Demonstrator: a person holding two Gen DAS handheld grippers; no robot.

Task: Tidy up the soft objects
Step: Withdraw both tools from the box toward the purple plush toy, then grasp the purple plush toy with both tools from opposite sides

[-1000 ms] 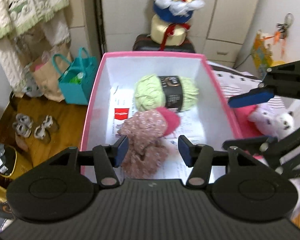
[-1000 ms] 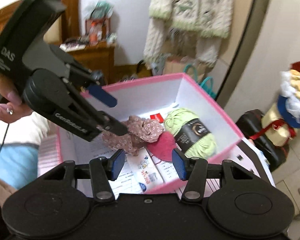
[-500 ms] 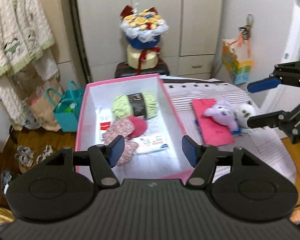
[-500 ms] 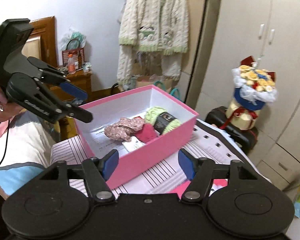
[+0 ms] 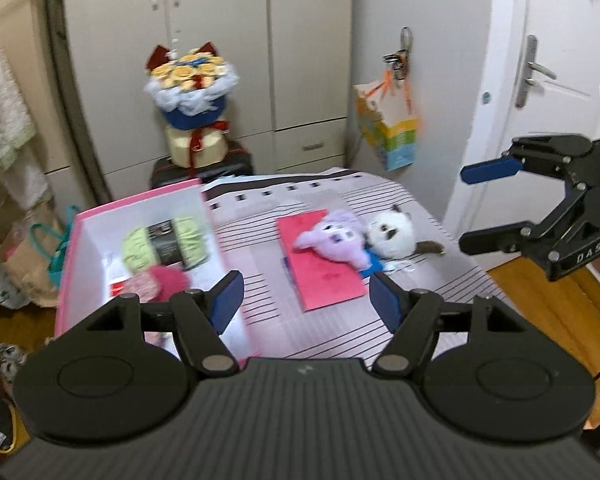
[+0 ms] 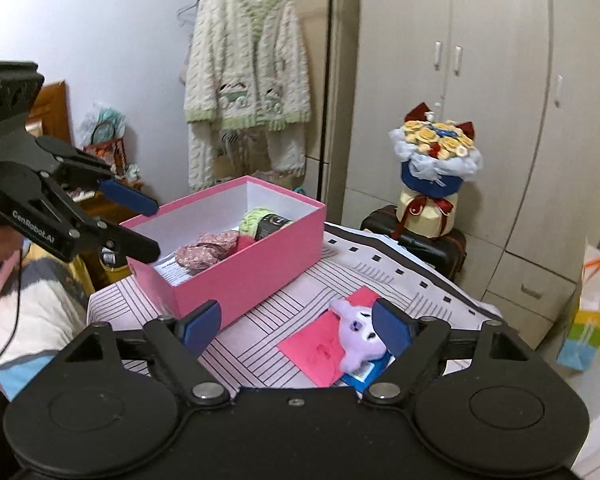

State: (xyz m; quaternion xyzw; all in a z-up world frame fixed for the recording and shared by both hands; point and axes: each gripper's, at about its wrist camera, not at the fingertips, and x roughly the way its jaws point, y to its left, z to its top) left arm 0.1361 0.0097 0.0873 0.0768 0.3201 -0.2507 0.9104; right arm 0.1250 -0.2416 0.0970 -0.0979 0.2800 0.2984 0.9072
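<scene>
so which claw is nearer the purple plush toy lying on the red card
Right. The right claw hangs open just above the purple plush toy, which shows between its fingers. The left claw is open too, back beside the pink box.

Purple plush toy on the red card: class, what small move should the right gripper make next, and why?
Probably ease the right gripper down around the purple plush toy. Its jaws have just been opening and hold nothing, and the toy lies outside the pink box on the red card, while the green yarn and floral cloth are already inside.
</scene>
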